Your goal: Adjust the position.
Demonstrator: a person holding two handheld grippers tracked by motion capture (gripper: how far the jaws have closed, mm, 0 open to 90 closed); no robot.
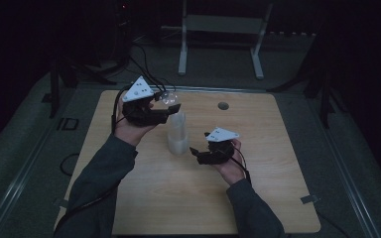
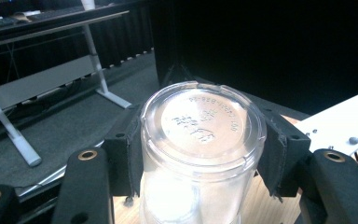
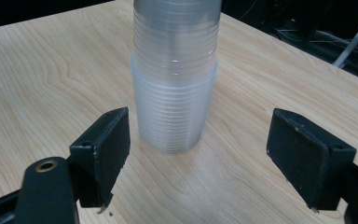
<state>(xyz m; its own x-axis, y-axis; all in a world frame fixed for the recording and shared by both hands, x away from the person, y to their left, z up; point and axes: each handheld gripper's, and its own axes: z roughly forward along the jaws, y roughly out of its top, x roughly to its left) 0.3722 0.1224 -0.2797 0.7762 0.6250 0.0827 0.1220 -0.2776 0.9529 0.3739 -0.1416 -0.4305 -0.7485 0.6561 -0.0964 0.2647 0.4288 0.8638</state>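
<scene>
cup stack [image 1: 177,135]: clear plastic cups nested upside down, standing on the wooden table [image 1: 144,193], near the middle, slightly toward the far-left side.
top cup [image 2: 203,140]: uppermost of the stack, base facing up with embossed print; looks to be riding higher than the ribbed rims below it.
left gripper [image 1: 166,113]: at the top of the stack, jaws clamped on the top cup, one pad on each side of the wall just under the base.
right gripper [image 1: 194,151]: low, just beside the lower part of the stack on the near-right side; jaws wide apart, not touching anything, stack centred between them but farther off.
step: my read — separating one cup from the stack; top grip made, base not yet braced.
next move: probably bring the right gripper forward and close on the lower cups, then lift the left straight up along the stack axis.
risk: thin walls, so over-squeezing may pinch two cups together; an unbraced stack could tip or lift whole.
</scene>
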